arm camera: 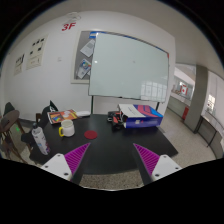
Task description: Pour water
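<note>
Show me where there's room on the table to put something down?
Bare table lies just ahead of the open tongs, up to the red coaster. It's crowded beyond: bottle, mug, blue box.

Matt dark top on the table (105,140), smooth glossy white board (128,68) on the far wall. Clear plastic bottle (40,139) at left, glazed-looking mug (66,127) beside it. Ridged magenta pads (77,158) on the near fingers.

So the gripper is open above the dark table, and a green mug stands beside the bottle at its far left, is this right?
Not quite: the mug is yellow, not green, as the gripper view shows. The rest holds: the gripper is open above the dark table, and the mug stands beside the bottle.
</note>
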A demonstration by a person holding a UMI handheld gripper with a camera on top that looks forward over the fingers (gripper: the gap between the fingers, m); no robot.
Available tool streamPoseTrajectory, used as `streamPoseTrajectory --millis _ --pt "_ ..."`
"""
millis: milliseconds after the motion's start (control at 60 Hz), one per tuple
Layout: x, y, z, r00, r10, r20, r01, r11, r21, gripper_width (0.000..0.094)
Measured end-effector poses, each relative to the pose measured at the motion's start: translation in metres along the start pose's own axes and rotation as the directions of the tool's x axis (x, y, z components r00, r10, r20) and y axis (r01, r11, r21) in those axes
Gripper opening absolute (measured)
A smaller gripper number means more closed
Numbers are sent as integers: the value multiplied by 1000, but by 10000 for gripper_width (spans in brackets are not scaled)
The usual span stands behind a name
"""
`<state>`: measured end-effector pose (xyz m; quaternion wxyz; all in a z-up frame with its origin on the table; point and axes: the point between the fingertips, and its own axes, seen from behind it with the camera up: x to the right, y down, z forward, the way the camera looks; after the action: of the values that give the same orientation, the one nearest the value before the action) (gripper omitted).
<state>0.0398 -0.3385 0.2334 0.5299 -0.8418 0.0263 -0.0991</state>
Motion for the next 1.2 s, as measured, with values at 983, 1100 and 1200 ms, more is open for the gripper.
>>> streamPoseTrajectory --millis 983,1100,1200 --pt "-377 76 135 978 34 207 -43 998 39 843" --pt "-387 67 163 979 30 199 -45 996 74 745" --pt "-388 64 176 981 39 188 -58 994 95 573"
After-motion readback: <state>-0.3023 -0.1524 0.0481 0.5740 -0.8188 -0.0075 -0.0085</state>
